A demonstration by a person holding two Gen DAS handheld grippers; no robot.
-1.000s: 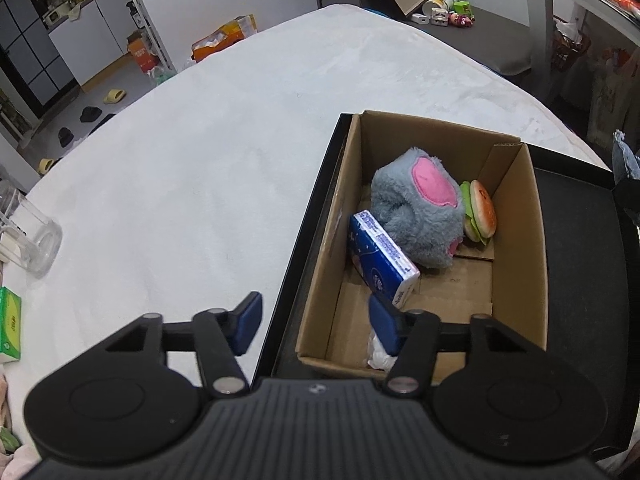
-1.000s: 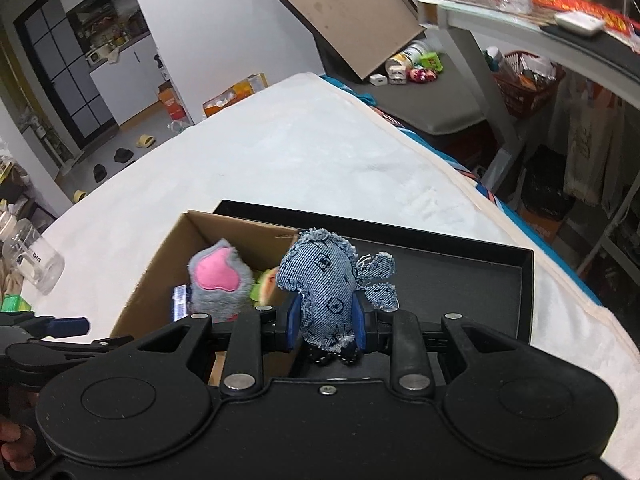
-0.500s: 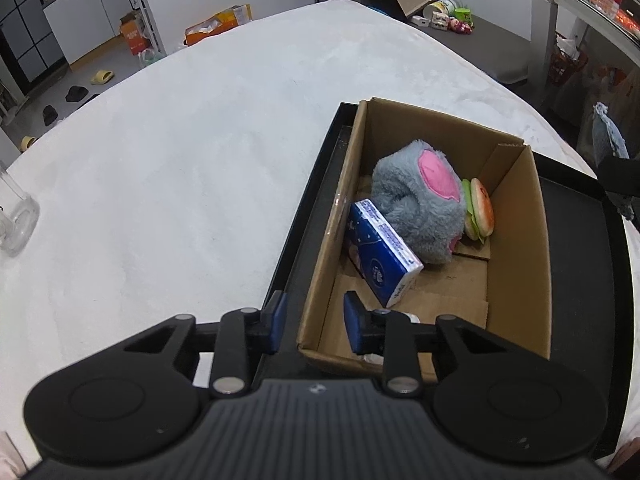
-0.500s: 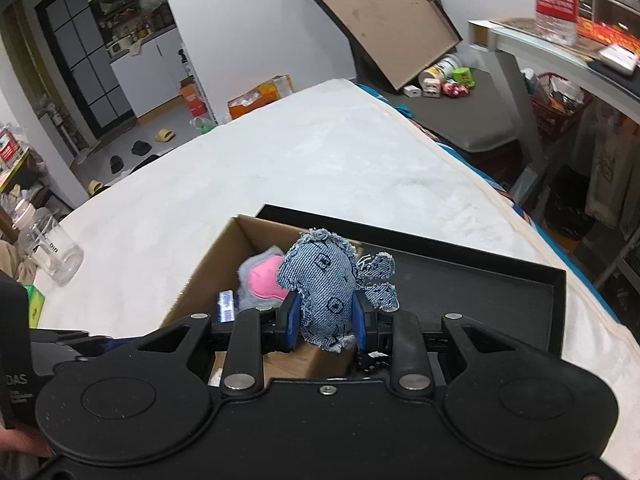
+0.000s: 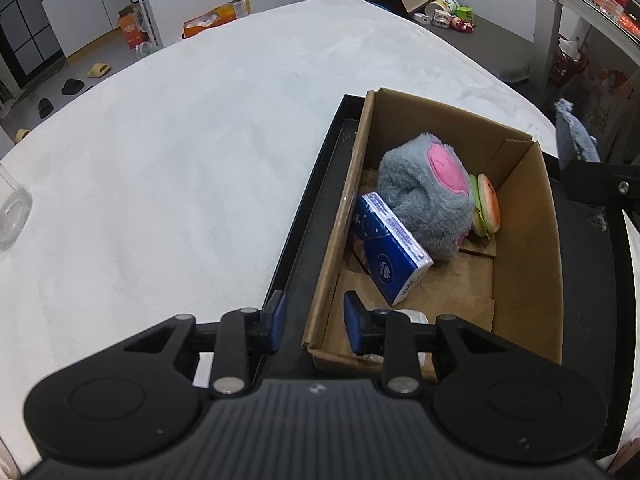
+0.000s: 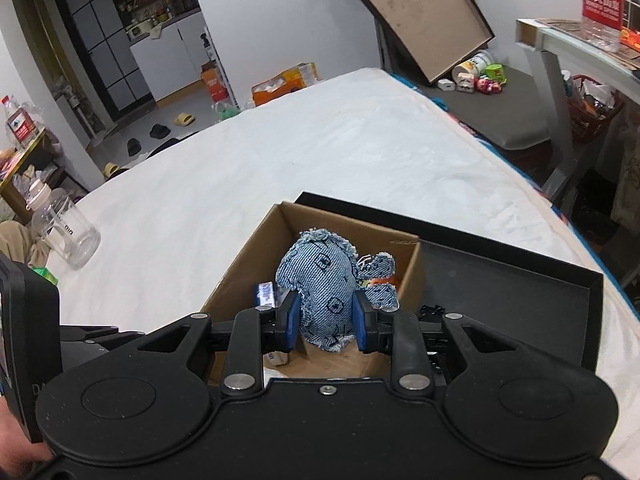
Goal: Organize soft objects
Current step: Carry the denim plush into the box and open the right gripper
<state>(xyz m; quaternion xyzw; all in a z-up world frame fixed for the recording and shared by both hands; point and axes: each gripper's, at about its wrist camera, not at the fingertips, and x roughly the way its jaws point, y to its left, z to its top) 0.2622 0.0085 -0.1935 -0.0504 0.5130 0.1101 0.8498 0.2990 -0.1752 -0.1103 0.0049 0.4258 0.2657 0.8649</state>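
I'm working inside somebody's home, a lived-in flat by the look of it. White kitchen cabinets (image 6: 168, 52) with clutter on the counter sit at the far end, and slippers (image 6: 184, 119) lie scattered on the grey floor (image 6: 168, 104) near them. A big white bed (image 6: 320, 152) fills the middle (soft, slightly rumpled cover). Children's toys (image 6: 484, 82) and a tin sit on a low grey bench (image 6: 512, 120) beyond.
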